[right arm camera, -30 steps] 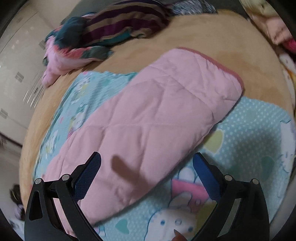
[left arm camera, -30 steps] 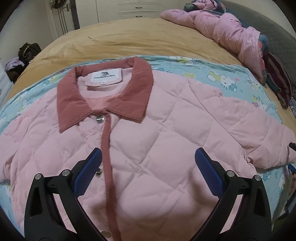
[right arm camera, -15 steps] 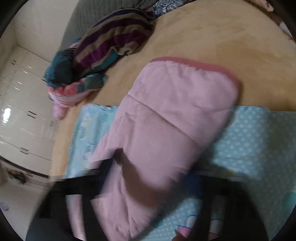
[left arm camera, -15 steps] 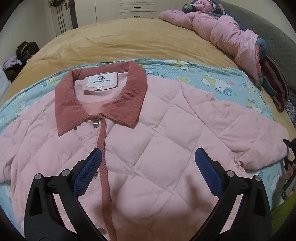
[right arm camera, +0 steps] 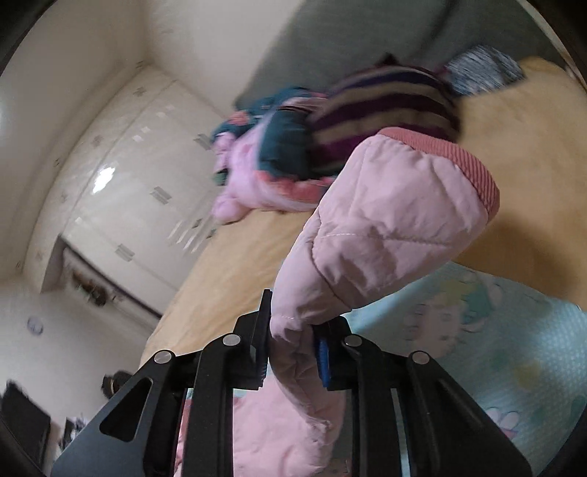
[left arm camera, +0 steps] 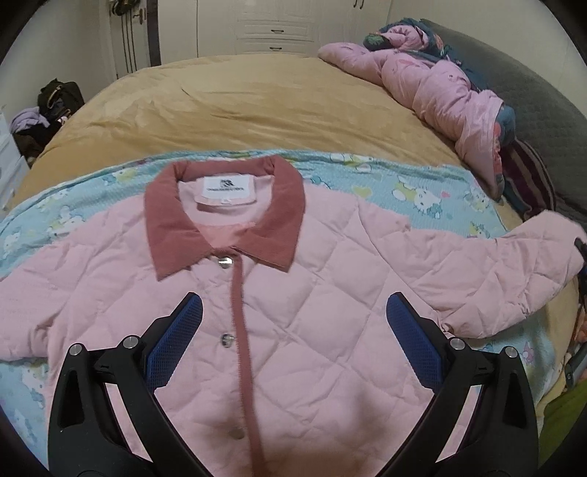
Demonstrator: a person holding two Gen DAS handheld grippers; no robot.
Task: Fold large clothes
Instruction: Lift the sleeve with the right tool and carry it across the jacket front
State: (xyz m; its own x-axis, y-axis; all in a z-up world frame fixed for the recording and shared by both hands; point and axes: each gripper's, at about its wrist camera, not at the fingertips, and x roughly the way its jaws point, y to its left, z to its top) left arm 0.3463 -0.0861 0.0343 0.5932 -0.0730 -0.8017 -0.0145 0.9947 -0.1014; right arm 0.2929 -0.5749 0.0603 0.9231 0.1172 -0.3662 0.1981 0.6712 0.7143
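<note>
A pink quilted jacket [left arm camera: 312, 301] with a dusty-red collar lies front-up, buttoned, on a light-blue cartoon-print sheet [left arm camera: 422, 190] on the bed. My left gripper [left arm camera: 293, 330] is open and empty, hovering over the jacket's chest near the button placket. My right gripper [right arm camera: 291, 348] is shut on the jacket's sleeve [right arm camera: 385, 227] and holds it lifted off the bed, the ribbed cuff [right arm camera: 458, 157] pointing up and away. In the left wrist view that sleeve [left arm camera: 513, 271] rises at the far right.
A tan bedspread [left arm camera: 256, 110] covers the bed beyond the sheet. A pile of pink, striped and dark clothes [left arm camera: 451, 95] lies along the grey headboard [left arm camera: 532, 106], also in the right wrist view [right arm camera: 330, 139]. White wardrobes [left arm camera: 271, 25] stand behind. A dark bag [left arm camera: 58, 99] sits on the floor.
My right gripper closed on the sleeve and lifted it, tilting upward. The left gripper drew back slightly and stays open over the chest.
</note>
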